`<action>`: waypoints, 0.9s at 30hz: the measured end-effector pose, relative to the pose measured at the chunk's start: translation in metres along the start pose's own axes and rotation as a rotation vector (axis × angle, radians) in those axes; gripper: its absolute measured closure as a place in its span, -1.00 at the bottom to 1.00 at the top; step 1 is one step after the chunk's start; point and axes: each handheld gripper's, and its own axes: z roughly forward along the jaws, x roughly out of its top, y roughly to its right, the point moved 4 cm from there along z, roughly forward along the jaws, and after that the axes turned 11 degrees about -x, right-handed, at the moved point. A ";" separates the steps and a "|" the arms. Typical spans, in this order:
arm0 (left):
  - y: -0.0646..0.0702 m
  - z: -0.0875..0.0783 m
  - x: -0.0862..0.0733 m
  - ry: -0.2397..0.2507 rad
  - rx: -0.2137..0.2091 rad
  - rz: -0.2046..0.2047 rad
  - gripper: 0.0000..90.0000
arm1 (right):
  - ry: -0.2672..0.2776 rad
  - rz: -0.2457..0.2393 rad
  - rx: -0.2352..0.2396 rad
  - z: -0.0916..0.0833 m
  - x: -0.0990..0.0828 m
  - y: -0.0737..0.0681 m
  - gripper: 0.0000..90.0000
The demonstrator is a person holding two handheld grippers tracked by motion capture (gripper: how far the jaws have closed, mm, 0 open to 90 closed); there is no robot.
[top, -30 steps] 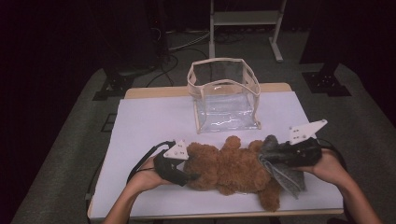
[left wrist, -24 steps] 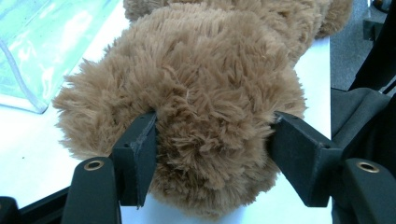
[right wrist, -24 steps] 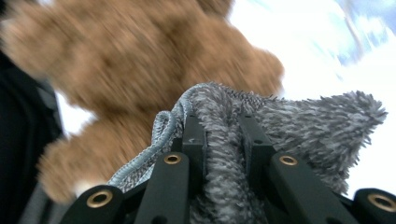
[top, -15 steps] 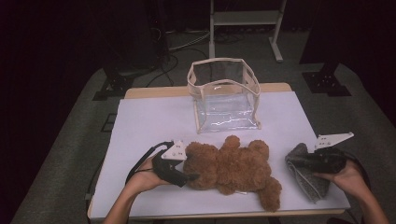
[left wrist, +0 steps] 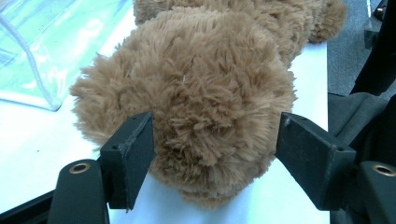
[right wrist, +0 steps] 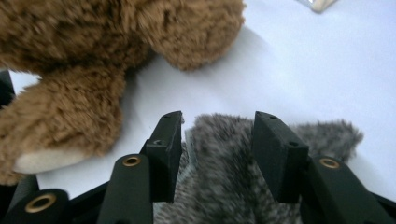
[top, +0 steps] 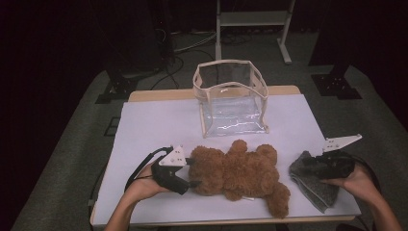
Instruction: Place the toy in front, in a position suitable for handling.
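Teddy (left wrist: 196,102) btwn opening left gripper (left wrist: 212,154) jaws, grey fur cloth (right wrist: 224,177) btwn opening right gripper (right wrist: 217,154) jaws

The right claw (top: 308,168) now sits right of the teddy bear (top: 238,173), having carried the grey fur cloth (top: 312,185) off it (jaws opening), while the left claw (top: 190,173) loosens

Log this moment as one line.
left tongs: opening, around bear | right tongs: opening over grey cloth | clear bag: upright behind
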 end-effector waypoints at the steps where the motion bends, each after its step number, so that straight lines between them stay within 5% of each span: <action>1: 0.000 -0.001 0.000 0.002 -0.001 0.001 -0.41 | 0.002 -0.007 0.001 -0.001 0.002 -0.001 0.14; 27: 0.007 -0.015 -0.008 0.042 0.013 -0.013 -0.57 | 0.104 -0.164 0.106 -0.006 0.114 -0.022 -0.05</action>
